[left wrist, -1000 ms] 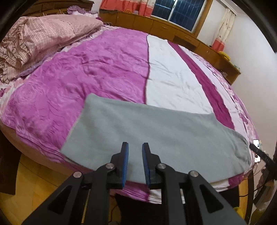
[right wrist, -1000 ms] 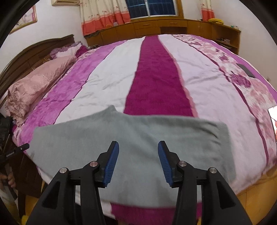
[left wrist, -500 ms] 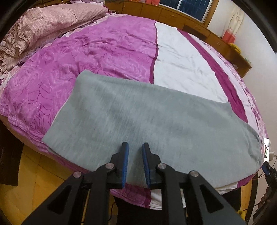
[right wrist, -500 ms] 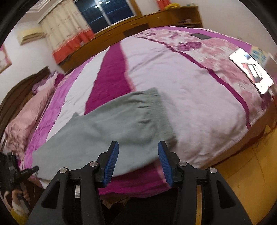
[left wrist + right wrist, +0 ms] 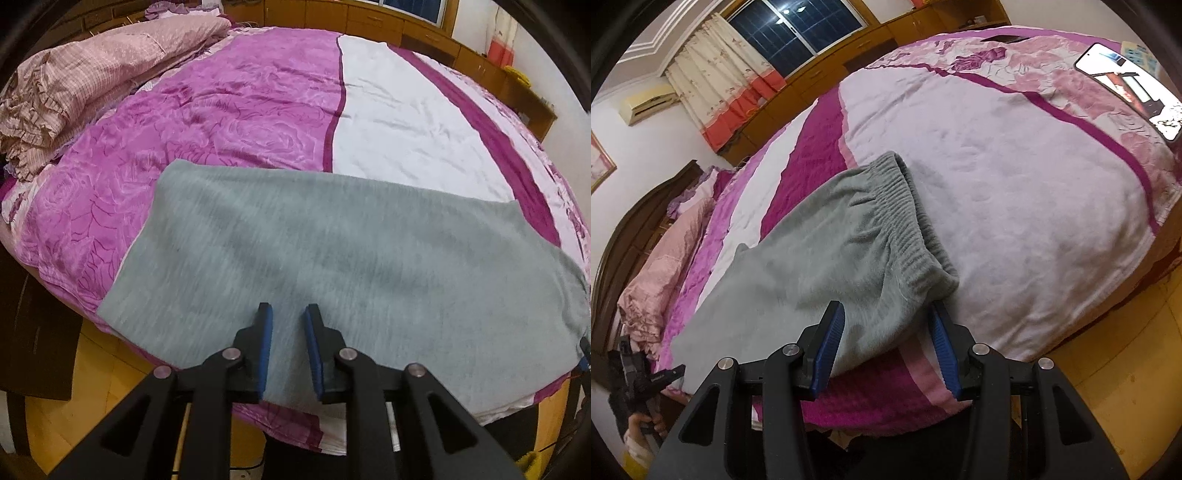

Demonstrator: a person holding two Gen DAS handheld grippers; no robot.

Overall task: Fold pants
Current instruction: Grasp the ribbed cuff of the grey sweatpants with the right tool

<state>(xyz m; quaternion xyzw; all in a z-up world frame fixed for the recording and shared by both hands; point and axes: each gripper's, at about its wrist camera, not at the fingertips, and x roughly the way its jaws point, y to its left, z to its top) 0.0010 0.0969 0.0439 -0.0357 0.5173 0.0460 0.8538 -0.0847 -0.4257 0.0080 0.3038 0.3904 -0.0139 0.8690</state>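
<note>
Left wrist: one gray pants [image 5: 332,266], one bed [image 5: 236,107], one claw [image 5: 287,314].

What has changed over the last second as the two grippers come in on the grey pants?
The right gripper has swung from facing the middle of the pants to the waistband end, rolling and coming in low near its front corner. The left gripper has dipped closer over the front edge. Neither has taken hold; both are open. The pants lie flat as before on the bed, and the phone has not moved.
</note>
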